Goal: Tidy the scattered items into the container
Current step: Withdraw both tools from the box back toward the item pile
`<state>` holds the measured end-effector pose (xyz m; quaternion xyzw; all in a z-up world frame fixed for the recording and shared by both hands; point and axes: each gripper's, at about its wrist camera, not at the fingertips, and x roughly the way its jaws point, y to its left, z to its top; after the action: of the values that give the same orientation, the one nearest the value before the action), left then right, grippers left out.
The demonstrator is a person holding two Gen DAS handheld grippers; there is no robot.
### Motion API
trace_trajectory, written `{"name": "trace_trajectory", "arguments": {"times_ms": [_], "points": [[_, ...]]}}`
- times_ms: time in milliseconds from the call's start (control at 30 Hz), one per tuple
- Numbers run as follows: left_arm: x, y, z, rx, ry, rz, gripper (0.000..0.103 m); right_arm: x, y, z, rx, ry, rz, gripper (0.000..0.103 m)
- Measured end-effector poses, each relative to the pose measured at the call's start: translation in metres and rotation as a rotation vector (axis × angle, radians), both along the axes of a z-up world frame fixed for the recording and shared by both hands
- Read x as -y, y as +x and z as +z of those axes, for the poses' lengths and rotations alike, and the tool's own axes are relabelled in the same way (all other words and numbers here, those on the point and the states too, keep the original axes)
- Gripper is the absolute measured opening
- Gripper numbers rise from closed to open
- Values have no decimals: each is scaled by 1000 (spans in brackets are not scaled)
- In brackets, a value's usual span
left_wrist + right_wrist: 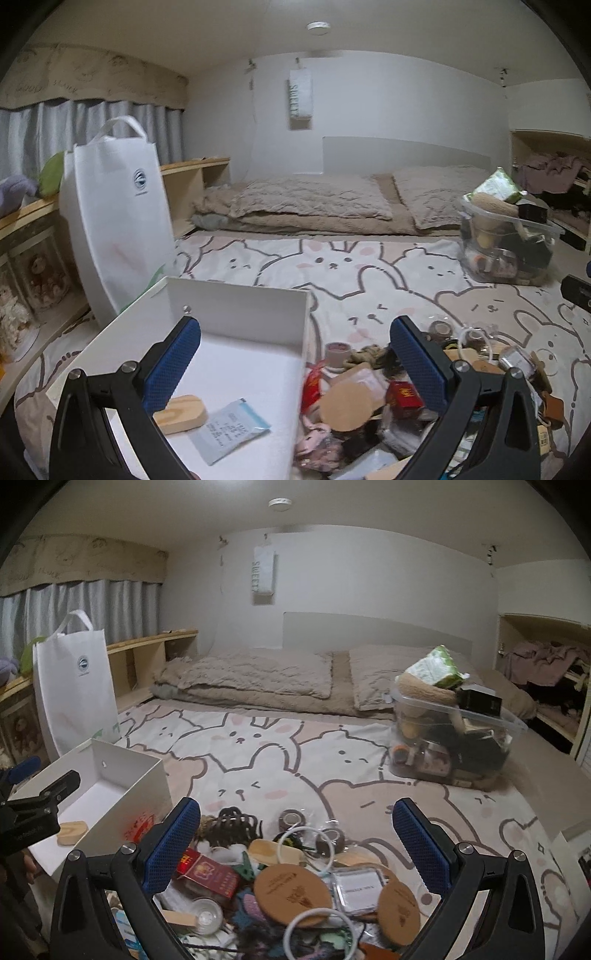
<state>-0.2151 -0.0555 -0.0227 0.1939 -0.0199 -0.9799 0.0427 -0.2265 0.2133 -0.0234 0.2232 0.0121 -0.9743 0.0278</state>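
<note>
Clutter [295, 878] lies heaped on the bunny-print sheet [258, 746]: cork coasters, white rings, a red packet, a dark hair claw, tape rolls, all overlapping. Just left of it sits the box [236, 314], white, open-topped and square-walled, holding a wood block [181, 413] and a pale sachet [231, 430] side by side. Left gripper [295, 365] hangs over the box's right wall, jaws spread and holding nothing. Right gripper [295, 843] hovers over the heap, likewise spread wide.
</note>
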Motion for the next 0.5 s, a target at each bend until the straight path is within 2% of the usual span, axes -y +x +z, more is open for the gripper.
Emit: {"name": "trace_trajectory", "arguments": {"times_ms": [167,500], "points": [[-16,4,1,-19,-20,-31,103,-16,7,0,-23,0,-36,103],[-31,8,2,-43,-4,-80,103,-46,18,-1,-48,-44,-76,103]]}}
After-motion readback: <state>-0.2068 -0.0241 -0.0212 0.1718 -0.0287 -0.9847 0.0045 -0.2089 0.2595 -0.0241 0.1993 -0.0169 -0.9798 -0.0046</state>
